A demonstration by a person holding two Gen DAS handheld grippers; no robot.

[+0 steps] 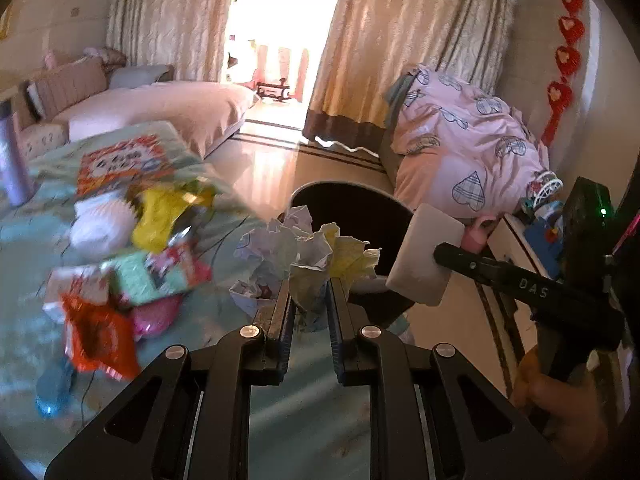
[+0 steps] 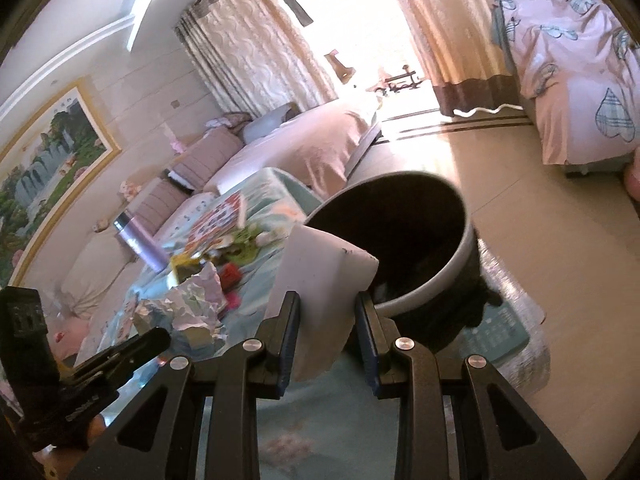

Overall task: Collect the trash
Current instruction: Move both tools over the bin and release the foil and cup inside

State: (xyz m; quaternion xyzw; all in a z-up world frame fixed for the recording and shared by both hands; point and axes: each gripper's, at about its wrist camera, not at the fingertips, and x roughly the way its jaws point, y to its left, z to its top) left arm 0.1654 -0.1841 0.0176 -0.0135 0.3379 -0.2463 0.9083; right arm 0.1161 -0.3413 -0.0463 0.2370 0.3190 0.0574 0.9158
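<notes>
Bedroom: 2 hand-held grippers (image 1: 310, 300) (image 2: 326, 316) clamp crumpled paper (image 1: 312, 256), white pad (image 2: 320, 276).

Blurred beyond reading: the heap of coloured wrappers (image 1: 132, 248) on the teal tablecloth (image 1: 224, 320), print and edges smeared. Hidden behind the crumpled paper (image 1: 304, 256): the near rim of the black bin (image 1: 360, 216). Lost in shadow: the bin's inside, contents impossible to tell. Covered by the white block (image 2: 320, 292) in the right wrist view: part of that rim. Cut off at the lower right edge of the left wrist view: the hand (image 1: 560, 412). Washed out by glare: everything beyond the curtains (image 1: 168, 20).
</notes>
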